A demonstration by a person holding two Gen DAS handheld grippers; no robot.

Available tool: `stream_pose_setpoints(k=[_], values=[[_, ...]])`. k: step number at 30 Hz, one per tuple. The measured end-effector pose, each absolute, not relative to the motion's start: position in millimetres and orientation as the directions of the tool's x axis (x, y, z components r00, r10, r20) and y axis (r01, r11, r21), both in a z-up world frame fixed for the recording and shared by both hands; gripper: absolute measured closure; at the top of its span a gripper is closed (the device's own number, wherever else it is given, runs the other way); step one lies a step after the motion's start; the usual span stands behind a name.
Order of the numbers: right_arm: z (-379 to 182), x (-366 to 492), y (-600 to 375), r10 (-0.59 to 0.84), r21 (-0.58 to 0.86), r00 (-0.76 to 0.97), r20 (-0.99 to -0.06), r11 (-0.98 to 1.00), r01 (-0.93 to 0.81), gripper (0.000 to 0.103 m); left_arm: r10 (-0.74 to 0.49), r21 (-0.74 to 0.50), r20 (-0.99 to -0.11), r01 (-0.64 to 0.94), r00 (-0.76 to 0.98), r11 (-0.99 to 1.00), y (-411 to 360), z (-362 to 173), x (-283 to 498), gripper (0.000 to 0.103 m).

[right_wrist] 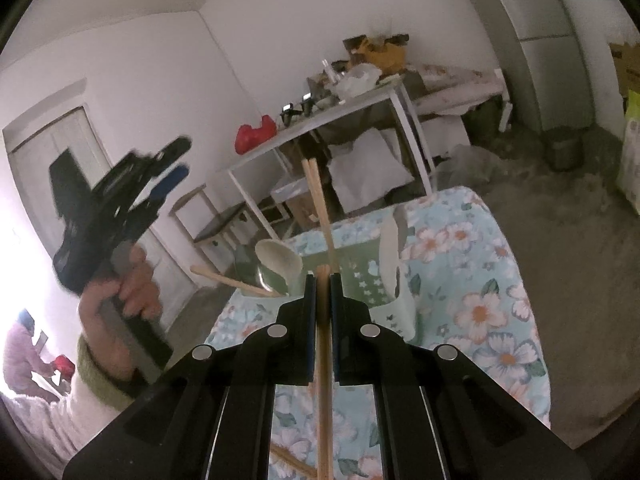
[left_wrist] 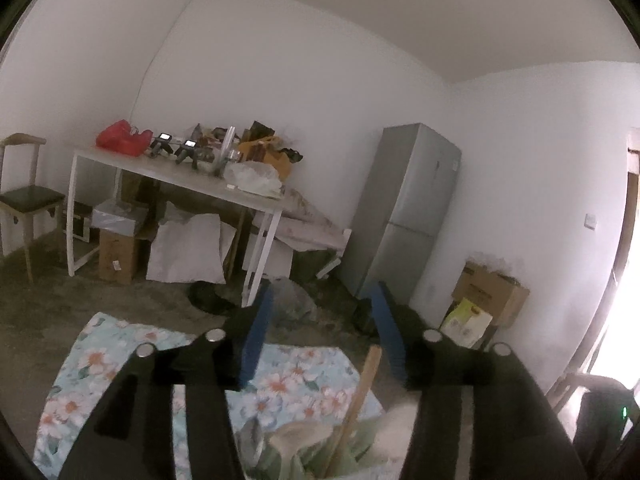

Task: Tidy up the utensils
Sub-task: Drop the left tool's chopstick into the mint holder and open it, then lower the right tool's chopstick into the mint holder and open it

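While the right gripper (right_wrist: 323, 280) is pinched on a pair of wooden chopsticks (right_wrist: 320, 200), their tips project forward above the green utensil holder (right_wrist: 360, 276). The holder stands on the floral cloth (right_wrist: 480, 280) covering the table and contains a ladle (right_wrist: 278, 258) and a white spoon (right_wrist: 390, 240). The left gripper (left_wrist: 320, 328), held in a hand (right_wrist: 132, 284) off the table's left side, is spread with nothing between its blue pads (left_wrist: 256, 336).

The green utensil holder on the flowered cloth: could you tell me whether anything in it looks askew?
Yes. In the green holder, one wooden chopstick lies almost flat across the rim beside the ladle, sticking out sideways rather than standing upright.
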State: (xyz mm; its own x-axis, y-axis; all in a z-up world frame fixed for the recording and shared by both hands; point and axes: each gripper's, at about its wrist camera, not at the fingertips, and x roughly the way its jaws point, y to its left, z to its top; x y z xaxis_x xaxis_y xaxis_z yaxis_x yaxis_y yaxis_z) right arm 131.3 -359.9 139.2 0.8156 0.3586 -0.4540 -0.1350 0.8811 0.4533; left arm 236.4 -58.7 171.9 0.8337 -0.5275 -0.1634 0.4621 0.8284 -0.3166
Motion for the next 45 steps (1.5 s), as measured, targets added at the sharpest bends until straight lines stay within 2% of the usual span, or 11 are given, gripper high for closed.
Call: stream_pose_setpoints(k=[3,5,9,17,22,25,39,45], values=[[144.2,133.1,-363.0,0.361,0.458,0.824,-0.438,0.878,-0.141,0.098,-0.525,-0.309,-0.207,0.454,0.825,0.836,-48.8,163.9,220.3,0.041],[148.0,136.1,-364.2,0.369,0.463,0.827,-0.424,0.873,-0.152,0.098,-0.513,-0.294,-0.256,0.439,0.820,0.849,-42.3,154.6,208.8,0.032],[162.5,145.9,-367.2,0.399,0.476,0.837,-0.375,0.857,-0.196,0.098,-0.495,-0.271,-0.365,0.419,0.789,0.867,-35.7,127.1,188.9,0.022],[201.2,190.4,-357.8,0.514,0.513,0.844,-0.155,0.772,-0.376,0.098,-0.422,-0.207,-0.538,0.371,0.730,0.905,-35.3,59.8,148.1,0.007],[211.5,224.0,-349.4,0.525,0.524,0.849,-0.052,0.738,-0.425,0.098,-0.389,-0.212,-0.592,0.329,0.706,0.920,-33.7,35.8,134.9,0.006],[214.0,247.1,-347.2,0.502,0.542,0.864,-0.028,0.734,-0.409,0.098,-0.389,-0.228,-0.621,0.318,0.681,0.920,-35.4,26.4,129.5,0.006],[202.7,288.0,-336.2,0.346,0.492,0.938,-0.014,0.819,-0.295,0.098,-0.353,-0.228,-0.622,0.269,0.700,0.936,-14.6,22.5,136.9,0.006],[182.1,288.7,-323.8,0.286,0.424,0.957,-0.049,0.874,-0.239,0.098,-0.346,-0.238,-0.632,0.251,0.693,0.938,-8.5,17.8,142.2,0.006]])
